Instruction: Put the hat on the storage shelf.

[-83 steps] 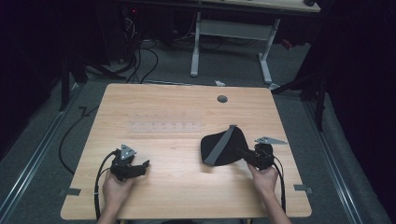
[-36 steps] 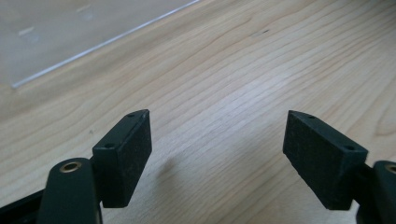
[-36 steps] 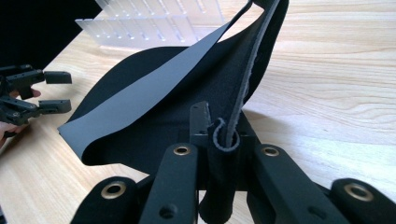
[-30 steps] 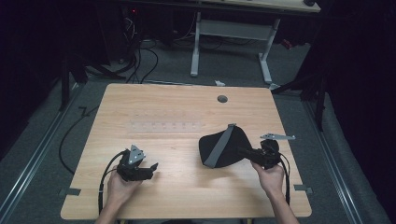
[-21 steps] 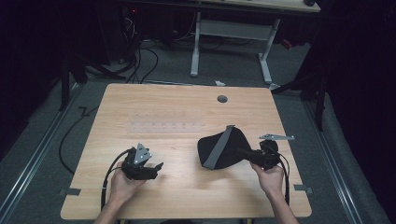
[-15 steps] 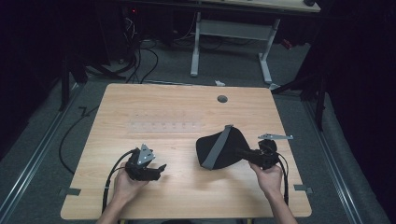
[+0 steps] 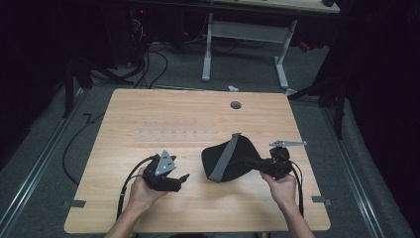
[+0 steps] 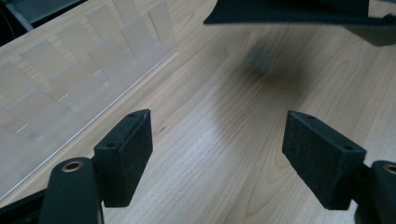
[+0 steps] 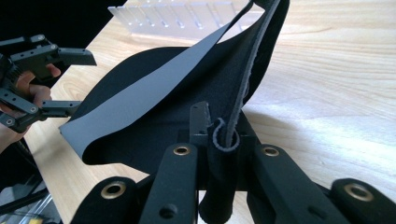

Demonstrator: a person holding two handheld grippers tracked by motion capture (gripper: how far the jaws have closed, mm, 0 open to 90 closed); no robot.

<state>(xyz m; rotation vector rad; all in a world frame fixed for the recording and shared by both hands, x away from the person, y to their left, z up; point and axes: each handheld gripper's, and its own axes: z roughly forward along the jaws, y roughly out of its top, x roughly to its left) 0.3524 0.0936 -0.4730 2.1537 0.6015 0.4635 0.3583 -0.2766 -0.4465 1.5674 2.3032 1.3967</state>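
Observation:
A black flexible sheet [image 7: 228, 158] with a grey underside hangs curled just above the wooden table [image 7: 148, 109], right of centre. My right gripper [image 7: 252, 162] is shut on its bunched right edge; in the right gripper view the jaws [image 9: 224, 135] pinch the folded sheet [image 9: 154, 93]. My left gripper [image 7: 184, 178] sits a short way left of the sheet, pointing at it, jaws wide open and empty. In the left gripper view the open gripper [image 8: 219, 158] hovers over bare wood, with the sheet's edge [image 8: 299, 11] ahead at the top. The left gripper [image 9: 74, 81] also appears beyond the sheet.
A clear plastic slotted rack [image 7: 176, 134] lies flat on the table behind the grippers, also seen as the rack [image 8: 70, 70] at left. A round cable hole [image 7: 236, 105] sits near the far edge. Cables and desk legs [image 7: 208, 49] stand on the floor beyond.
The left gripper has moved right and lifted a little, closing in on the sheet. The right gripper and sheet have drifted slightly left.

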